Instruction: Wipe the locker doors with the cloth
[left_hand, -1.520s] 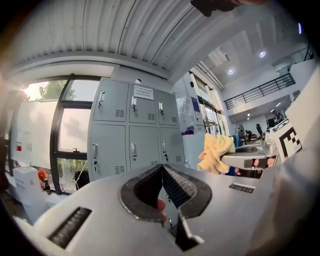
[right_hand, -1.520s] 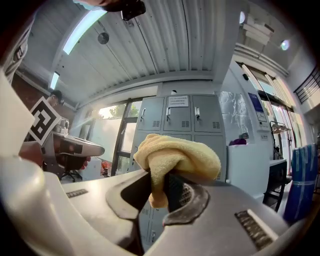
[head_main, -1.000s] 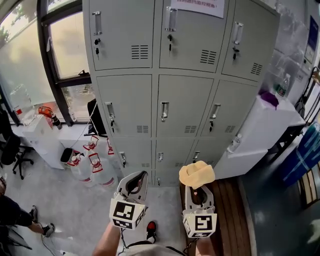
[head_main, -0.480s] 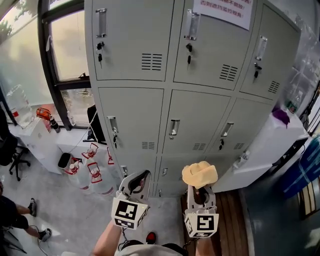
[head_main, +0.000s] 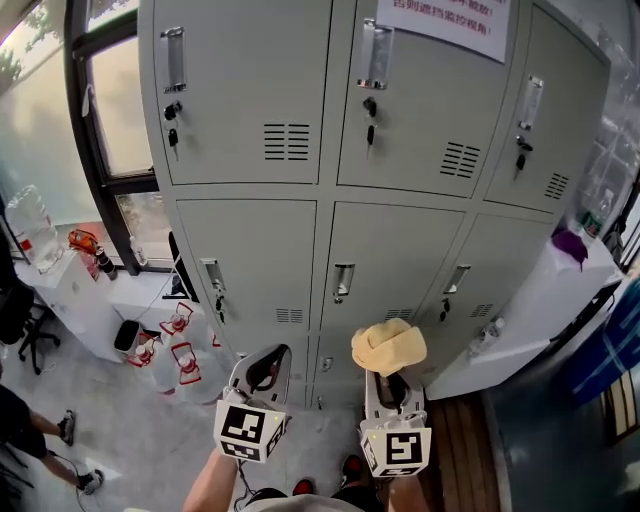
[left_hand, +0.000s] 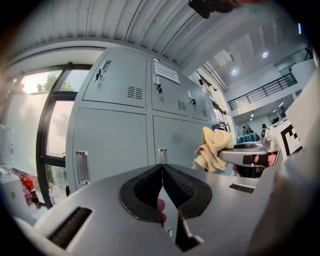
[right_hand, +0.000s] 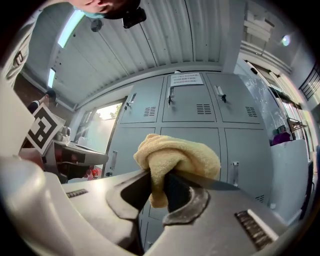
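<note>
Grey lockers (head_main: 390, 260) ahead; right gripper (right_hand: 159, 182) jaws clamp yellow cloth (head_main: 388, 347), left gripper (left_hand: 162, 172) jaws together.

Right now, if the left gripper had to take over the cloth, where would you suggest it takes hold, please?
Take the bunched lump of the cloth that bulges past the tips of the right gripper, whose jaws pinch only its lower fold. Come in sideways from the left gripper, which sits beside it. Its jaws are shut, so they would probably need opening first.
</note>
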